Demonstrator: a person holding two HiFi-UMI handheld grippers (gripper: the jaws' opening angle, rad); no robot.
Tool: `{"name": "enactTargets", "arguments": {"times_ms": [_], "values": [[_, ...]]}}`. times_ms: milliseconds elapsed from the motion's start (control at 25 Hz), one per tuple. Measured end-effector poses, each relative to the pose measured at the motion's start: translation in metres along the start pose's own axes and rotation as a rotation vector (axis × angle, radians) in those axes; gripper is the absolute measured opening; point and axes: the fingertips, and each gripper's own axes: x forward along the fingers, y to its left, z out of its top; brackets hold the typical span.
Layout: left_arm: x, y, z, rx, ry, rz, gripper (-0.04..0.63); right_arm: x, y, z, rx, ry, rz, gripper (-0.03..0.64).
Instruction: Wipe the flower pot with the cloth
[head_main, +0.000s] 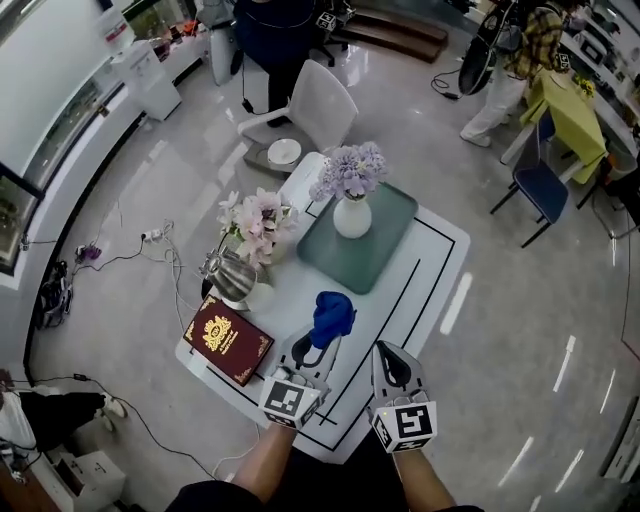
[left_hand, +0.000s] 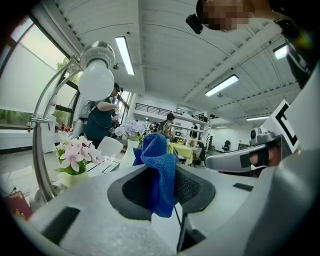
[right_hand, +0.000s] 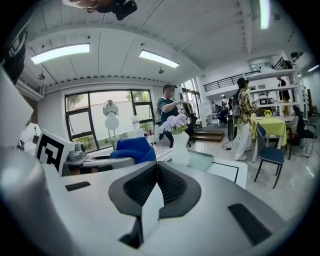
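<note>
A white flower pot with purple flowers stands on a green tray at the far side of the white table; it also shows as the white flower pot and, small, the white flower pot. My left gripper is shut on a blue cloth, held above the table's near middle; the blue cloth bunches up between the jaws. My right gripper hangs beside it, shut and empty, with the blue cloth to its left.
A pink flower bunch, a metal jug and a red book sit on the table's left part. A white chair stands behind the table. People stand at the room's far side near a yellow table.
</note>
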Motion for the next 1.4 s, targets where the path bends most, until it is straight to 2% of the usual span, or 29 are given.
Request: {"name": "enactTargets", "arguments": {"times_ms": [200, 360, 600, 920, 1040, 1400], "values": [[0.056, 0.036, 0.007, 0.015, -0.034, 0.074, 0.106, 0.045, -0.029, -0.001, -0.002, 0.017, 0.055, 0.008], [0.098, 0.070, 0.012, 0.029, -0.084, 0.123, 0.106, 0.072, -0.051, -0.010, -0.005, 0.024, 0.065, 0.008], [0.145, 0.116, 0.015, 0.083, -0.094, 0.146, 0.106, 0.094, -0.069, -0.037, -0.005, 0.057, 0.054, 0.008], [0.186, 0.152, 0.013, 0.103, -0.097, 0.169, 0.106, 0.097, -0.082, -0.060, 0.015, 0.102, 0.040, 0.008], [0.198, 0.157, 0.005, 0.114, -0.072, 0.161, 0.106, 0.097, -0.081, -0.064, 0.013, 0.112, 0.044, 0.008], [0.208, 0.175, -0.045, 0.075, 0.061, 0.167, 0.106, 0.095, -0.074, -0.074, 0.027, 0.138, 0.049, 0.008]]}}
